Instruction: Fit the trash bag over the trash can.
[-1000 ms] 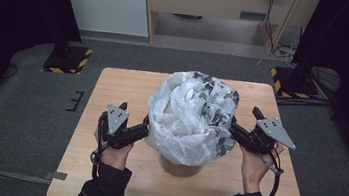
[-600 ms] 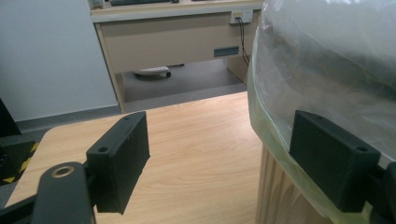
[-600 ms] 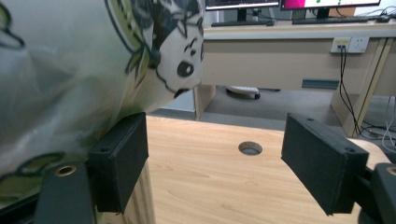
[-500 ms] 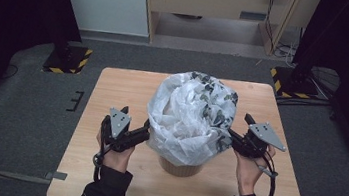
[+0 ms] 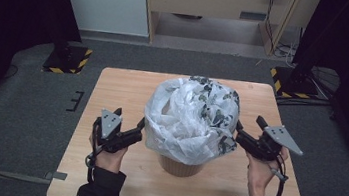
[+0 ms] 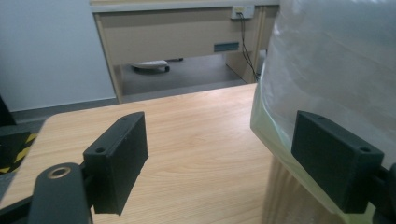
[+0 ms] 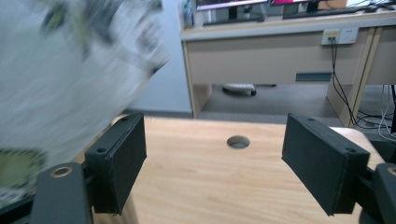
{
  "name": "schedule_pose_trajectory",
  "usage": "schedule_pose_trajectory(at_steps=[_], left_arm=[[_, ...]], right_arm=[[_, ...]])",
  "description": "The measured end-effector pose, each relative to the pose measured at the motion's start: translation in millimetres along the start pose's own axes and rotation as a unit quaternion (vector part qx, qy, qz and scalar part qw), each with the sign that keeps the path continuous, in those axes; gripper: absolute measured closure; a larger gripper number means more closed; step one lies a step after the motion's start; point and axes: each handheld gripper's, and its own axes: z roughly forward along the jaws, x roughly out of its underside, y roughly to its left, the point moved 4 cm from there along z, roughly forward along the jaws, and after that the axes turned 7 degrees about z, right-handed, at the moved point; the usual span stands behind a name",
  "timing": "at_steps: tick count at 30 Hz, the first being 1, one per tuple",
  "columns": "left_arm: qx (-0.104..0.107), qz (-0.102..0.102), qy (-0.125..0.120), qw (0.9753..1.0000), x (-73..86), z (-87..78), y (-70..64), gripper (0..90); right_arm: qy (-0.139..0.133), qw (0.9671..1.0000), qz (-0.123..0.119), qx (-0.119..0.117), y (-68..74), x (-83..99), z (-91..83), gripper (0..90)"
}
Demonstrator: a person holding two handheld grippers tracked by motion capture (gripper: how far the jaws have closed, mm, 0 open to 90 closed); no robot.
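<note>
The plastic bag, draped over the wooden bin, sits between both spread-jawed, empty grippers, the left gripper and right gripper flanking it equally near.

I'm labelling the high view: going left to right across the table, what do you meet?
Left gripper → white crinkled plastic bag draped over a round light-wooden bin → right gripper, all on the light wooden table.
</note>
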Motion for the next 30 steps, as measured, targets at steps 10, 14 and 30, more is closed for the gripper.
schedule_pose_trajectory(at_steps=[10,14,30], left_arm=[[-0.015,-0.005,0.044,0.9989,35.2,-3.7,23.7,18.1],[-0.013,0.005,0.086,0.9962,60.2,1.2,25.4,17.8],[0.012,0.006,0.216,0.9764,138.0,24.2,20.4,15.3]], right_arm=[[-0.045,0.9989,0.002,-0.007,-16.2,-30.5,-29.9,20.8],[-0.055,0.9981,-0.007,-0.027,-10.9,-39.2,-35.1,23.0],[-0.091,0.9826,-0.033,-0.159,39.8,-81.5,-48.5,24.4]])
